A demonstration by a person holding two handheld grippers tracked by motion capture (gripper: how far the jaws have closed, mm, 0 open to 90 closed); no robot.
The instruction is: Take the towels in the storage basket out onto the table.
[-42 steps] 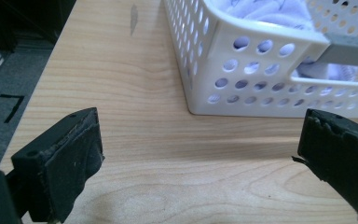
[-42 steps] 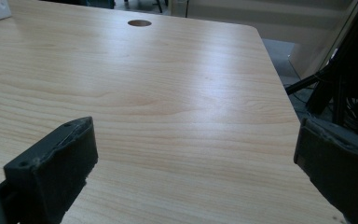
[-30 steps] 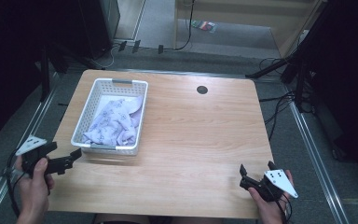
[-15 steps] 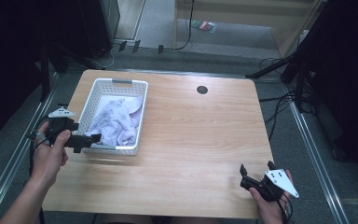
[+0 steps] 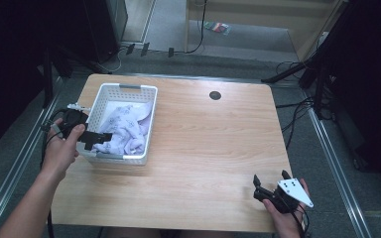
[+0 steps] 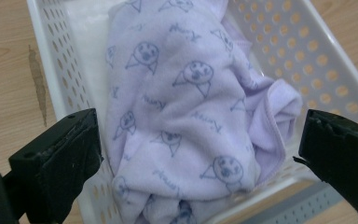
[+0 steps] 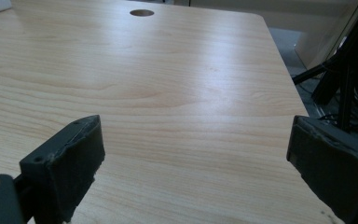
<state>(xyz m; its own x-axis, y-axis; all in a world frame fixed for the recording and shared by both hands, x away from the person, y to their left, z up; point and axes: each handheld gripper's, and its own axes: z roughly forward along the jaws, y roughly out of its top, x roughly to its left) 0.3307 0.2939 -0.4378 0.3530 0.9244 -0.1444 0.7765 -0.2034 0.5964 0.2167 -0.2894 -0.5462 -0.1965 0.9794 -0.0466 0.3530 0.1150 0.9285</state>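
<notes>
1. The cloth [image 6: 191, 116] is pale lilac, soft and fleecy, printed with small dark line drawings of round faces over triangular bodies and bits of scribbled lettering.
2. It lies crumpled inside the white basket [image 5: 146, 106], bunched in folds, with a rolled hem showing on one side; in the high view the cloth [image 5: 124, 131] fills most of the basket's floor.
3. The basket is rectangular plastic, its walls pierced with rows of round holes, and it stands on the wooden surface [image 5: 213, 148].
4. The left claw [image 5: 99, 140] hangs over the basket's near end, at the basket's left wall, its jaws spread wide above the cloth; whether they touch it I cannot tell.
5. In the left gripper view the left claw [image 6: 198, 144] straddles the cloth, one jaw to each side of the bundle.
6. The right claw [image 5: 270, 184] sits well apart from the basket, near the surface's front edge, jaws spread and holding nothing.
7. A round hole [image 5: 215, 95] lies in the surface beyond the basket's far right corner.
</notes>
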